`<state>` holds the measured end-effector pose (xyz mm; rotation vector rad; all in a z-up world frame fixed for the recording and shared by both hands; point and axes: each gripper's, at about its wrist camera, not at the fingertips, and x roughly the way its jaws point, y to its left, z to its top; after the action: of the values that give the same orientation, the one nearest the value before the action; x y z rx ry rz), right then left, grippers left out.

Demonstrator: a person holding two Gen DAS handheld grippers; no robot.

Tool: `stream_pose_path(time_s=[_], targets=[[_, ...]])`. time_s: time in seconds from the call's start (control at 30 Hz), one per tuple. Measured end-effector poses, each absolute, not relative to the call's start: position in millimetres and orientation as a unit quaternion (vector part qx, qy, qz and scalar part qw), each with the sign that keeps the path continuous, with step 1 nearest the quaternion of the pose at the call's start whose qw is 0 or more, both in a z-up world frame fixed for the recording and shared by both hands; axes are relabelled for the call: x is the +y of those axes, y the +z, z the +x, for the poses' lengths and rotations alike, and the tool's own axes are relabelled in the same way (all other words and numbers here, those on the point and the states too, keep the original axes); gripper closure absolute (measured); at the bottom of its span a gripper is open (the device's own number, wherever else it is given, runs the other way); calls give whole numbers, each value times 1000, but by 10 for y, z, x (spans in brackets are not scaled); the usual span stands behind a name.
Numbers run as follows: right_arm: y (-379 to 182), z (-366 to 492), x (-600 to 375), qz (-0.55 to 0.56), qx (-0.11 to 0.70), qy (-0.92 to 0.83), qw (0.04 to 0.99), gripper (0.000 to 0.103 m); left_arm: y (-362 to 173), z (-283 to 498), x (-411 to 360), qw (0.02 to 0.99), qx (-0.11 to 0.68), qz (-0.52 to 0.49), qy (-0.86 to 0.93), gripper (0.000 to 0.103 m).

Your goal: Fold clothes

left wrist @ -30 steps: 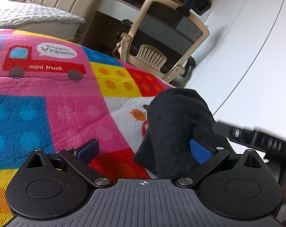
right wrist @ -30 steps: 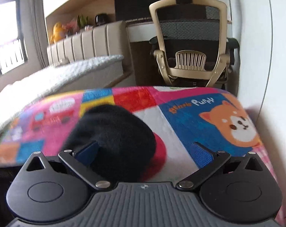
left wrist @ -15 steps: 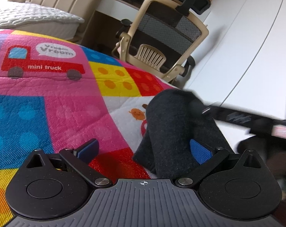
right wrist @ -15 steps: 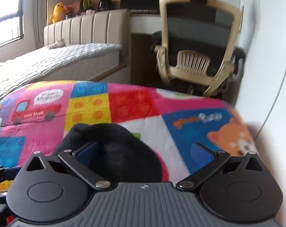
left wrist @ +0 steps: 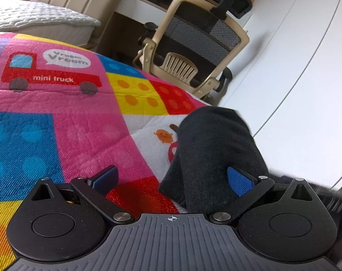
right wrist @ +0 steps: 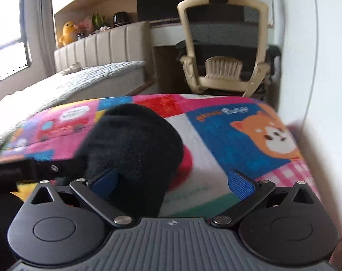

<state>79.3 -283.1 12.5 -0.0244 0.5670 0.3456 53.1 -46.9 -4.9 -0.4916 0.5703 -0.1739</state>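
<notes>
dark bundle between my two grippers

my left gripper point(left wrist: 172, 177), jaws spread, has the black knit garment point(left wrist: 214, 153) against its right pad. my right gripper point(right wrist: 172, 181), also spread, has it by the left pad. it lies bunched on the patchwork quilt point(left wrist: 58, 124), running away from me, about equally near both.

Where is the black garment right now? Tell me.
The black garment lies bundled on the colourful play mat, against the left gripper's right finger in the left view and the right gripper's left finger.
</notes>
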Motion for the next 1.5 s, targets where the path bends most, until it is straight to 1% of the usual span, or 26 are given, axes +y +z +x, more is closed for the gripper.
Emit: stream_pose_path(time_s=[0.13, 0.27, 0.4, 0.53, 0.63, 0.77, 0.83, 0.9, 0.93, 1.0, 1.03, 1.13, 1.2, 1.5], targets=[[133, 819, -2687, -66, 233, 157, 957, 0, -52, 538, -472, 926, 279, -240, -85, 0], [219, 775, -2746, -42, 225, 160, 960, 0, -49, 519, -462, 926, 277, -243, -84, 0], [268, 606, -2974, 20, 245, 179, 953, 0, -11, 409, -447, 930, 270, -240, -71, 0], [206, 261, -3157, 58, 247, 188, 949, 0, 141, 26, -598, 950, 245, -187, -55, 0], [135, -74, -3207, 59, 236, 181, 953, 0, 220, -356, -777, 967, 215, -135, -34, 0], [48, -494, -3266, 65, 198, 161, 965, 0, 202, -766, -1057, 983, 178, -50, 8, 0], [-16, -661, -3306, 79, 167, 142, 972, 0, 187, -900, -1149, 984, 172, -41, 16, 0], [-104, -711, -3328, 94, 160, 123, 975, 0, 158, -984, -1233, 986, 164, -34, 26, 0], [-149, -730, -3339, 100, 157, 114, 976, 0, 130, -1005, -1274, 986, 159, -24, 34, 0], [-254, -672, -3350, 102, 178, 113, 972, 0, 61, -1009, -1331, 986, 162, -6, 47, 0], [-274, -658, -3357, 104, 182, 109, 972, 0, 53, -1002, -1336, 985, 166, -5, 50, 0], [-260, -681, -3332, 99, 158, 105, 977, 0, 68, -990, -1310, 984, 168, -16, 57, 0], [-270, -655, -3287, 83, 166, 110, 977, 0, 66, -978, -1301, 983, 173, -20, 59, 0], [-288, -722, -3284, 80, 157, 104, 979, 0, 45, -1014, -1321, 983, 171, -17, 68, 0]])
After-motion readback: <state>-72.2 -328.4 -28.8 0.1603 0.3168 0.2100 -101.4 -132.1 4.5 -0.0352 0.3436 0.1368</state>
